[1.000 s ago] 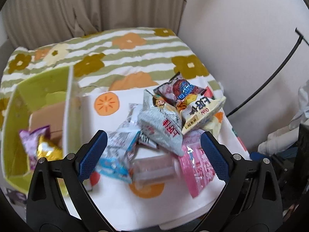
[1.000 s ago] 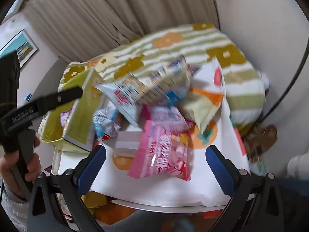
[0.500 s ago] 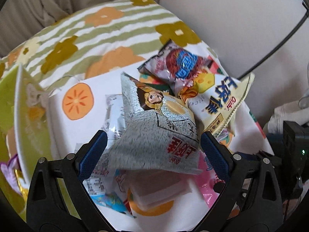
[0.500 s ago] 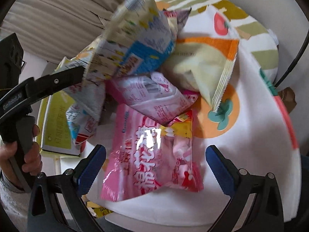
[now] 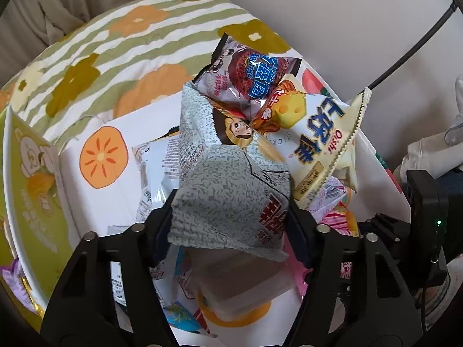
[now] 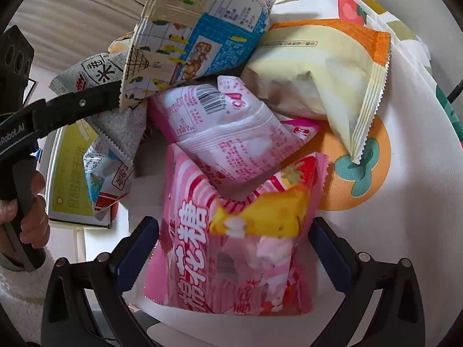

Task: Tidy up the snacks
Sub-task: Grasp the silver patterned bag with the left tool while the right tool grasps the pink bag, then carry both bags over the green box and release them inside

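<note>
A heap of snack bags lies on a white table [image 5: 121,133]. My left gripper [image 5: 230,225] has its jaws pressed on both sides of a grey speckled bag [image 5: 231,199]. Behind that bag lie a purple bag [image 5: 249,69] and a yellow cheese bag [image 5: 315,138]. My right gripper [image 6: 231,248] has its jaws around the lower end of a pink marshmallow bag [image 6: 231,248], close to its sides. A second pink bag [image 6: 231,136], a pale yellow bag [image 6: 318,78] and a blue-and-cream bag [image 6: 202,29] lie behind it.
A green box [image 5: 26,202] stands at the left of the table, with wrapped sweets inside. A clear plastic container [image 5: 246,286] lies under the grey bag. A flowered striped bedspread [image 5: 115,46] is behind the table. The left gripper's arm [image 6: 72,107] shows in the right wrist view.
Both grippers moved forward into the heap and narrowed. The left jaws closed onto the grey speckled bag. The right jaws closed in around the pink marshmallow bag.
</note>
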A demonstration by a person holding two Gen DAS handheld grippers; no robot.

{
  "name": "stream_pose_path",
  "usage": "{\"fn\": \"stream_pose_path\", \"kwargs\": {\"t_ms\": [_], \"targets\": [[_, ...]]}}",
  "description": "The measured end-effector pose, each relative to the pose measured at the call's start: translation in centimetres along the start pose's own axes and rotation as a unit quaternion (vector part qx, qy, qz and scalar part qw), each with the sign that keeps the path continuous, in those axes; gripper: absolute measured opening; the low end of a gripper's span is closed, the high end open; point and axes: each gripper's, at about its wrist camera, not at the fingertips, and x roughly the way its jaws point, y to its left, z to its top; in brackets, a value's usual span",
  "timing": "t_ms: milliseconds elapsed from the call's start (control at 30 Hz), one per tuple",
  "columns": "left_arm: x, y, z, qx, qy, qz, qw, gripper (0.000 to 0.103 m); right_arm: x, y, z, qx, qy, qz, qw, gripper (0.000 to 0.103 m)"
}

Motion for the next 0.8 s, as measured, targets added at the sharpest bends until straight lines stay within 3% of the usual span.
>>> {"fn": "stream_pose_path", "kwargs": {"t_ms": [100,167,367,800], "targets": [[-0.3,-0.3,-0.2,0.004,-0.004,0.009,0.9999,0.057,0.0,0.3,-0.2,-0.01,0.0,-0.007,1.0,0.103],[-0.6,-0.5,-0.3,0.006,-0.008,0.014,0.9999,0.057,0.1,0.7,-0.4,-0.019,0.001,-0.008,1.0,0.091],[-1.8,-0.6,-1.0,-0.002,-0.017,0.018,0.9997,0.056,-0.1,1.4,-1.4,-0.037,0.0,-0.014,0.999,0.073],[-5.7,-1.4,-3.6,-0.031,-0.053,0.045,0.9971,0.056,-3.6,0.3,-2.5,-0.047,-0.022,-0.01,0.999,0.068]]}}
